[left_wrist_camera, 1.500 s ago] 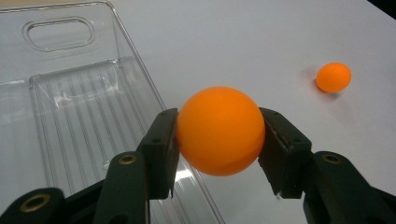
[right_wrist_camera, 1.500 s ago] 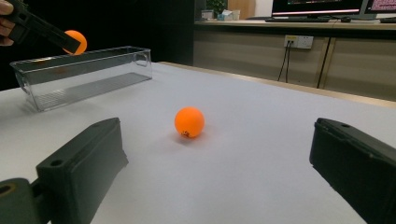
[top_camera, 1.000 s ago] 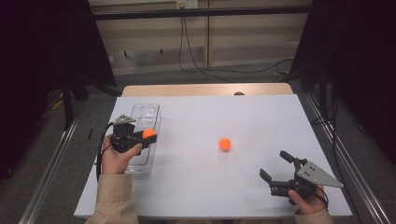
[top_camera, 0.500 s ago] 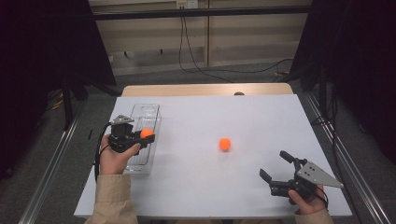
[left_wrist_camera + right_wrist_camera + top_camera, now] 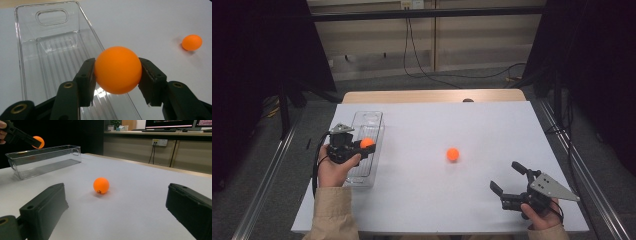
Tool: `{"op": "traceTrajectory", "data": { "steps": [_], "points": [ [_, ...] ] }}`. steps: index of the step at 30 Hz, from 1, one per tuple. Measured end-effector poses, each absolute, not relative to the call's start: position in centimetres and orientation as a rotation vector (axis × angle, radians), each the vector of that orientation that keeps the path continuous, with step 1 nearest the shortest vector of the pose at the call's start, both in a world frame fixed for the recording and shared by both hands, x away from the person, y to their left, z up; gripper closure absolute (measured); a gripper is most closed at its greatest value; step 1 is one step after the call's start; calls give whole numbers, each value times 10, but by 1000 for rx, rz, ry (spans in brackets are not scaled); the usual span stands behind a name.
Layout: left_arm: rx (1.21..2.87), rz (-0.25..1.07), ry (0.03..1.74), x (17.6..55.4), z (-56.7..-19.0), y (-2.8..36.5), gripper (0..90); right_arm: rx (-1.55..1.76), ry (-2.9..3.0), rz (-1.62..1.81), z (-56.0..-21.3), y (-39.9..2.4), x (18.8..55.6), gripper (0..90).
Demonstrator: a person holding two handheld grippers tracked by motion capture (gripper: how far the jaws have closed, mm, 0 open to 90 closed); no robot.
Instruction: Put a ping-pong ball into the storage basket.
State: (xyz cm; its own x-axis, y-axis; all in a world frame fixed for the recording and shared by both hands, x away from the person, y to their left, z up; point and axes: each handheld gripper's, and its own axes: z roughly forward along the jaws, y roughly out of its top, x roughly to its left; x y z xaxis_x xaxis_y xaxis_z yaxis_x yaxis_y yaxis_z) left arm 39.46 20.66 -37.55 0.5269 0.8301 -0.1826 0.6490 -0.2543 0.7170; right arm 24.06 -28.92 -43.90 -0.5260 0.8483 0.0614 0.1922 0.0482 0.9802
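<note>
My left gripper is shut on an orange ball, held just above the clear plastic bin at the table's left. In the left gripper view the ball is pinched between both black pads over the bin's ribbed floor. A second orange ball lies loose on the white table, right of the bin. My right gripper rests at the near right, open, nothing between its jaws. In the right gripper view that loose ball lies ahead of the gripper, beyond its jaw tips.
The white table ends in a wooden strip at the far side. Metal rails run along both sides. The bin holds nothing that I can see. Cables lie on the floor beyond.
</note>
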Motion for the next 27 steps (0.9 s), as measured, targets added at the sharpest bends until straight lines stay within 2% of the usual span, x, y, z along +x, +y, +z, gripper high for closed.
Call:
{"op": "traceTrajectory", "data": {
  "steps": [27],
  "points": [
    [1992, 321, 1251, 397, -383, 214, 508, 1043, 1773, 1517, -439, -289, 241, 25]
  ]
}}
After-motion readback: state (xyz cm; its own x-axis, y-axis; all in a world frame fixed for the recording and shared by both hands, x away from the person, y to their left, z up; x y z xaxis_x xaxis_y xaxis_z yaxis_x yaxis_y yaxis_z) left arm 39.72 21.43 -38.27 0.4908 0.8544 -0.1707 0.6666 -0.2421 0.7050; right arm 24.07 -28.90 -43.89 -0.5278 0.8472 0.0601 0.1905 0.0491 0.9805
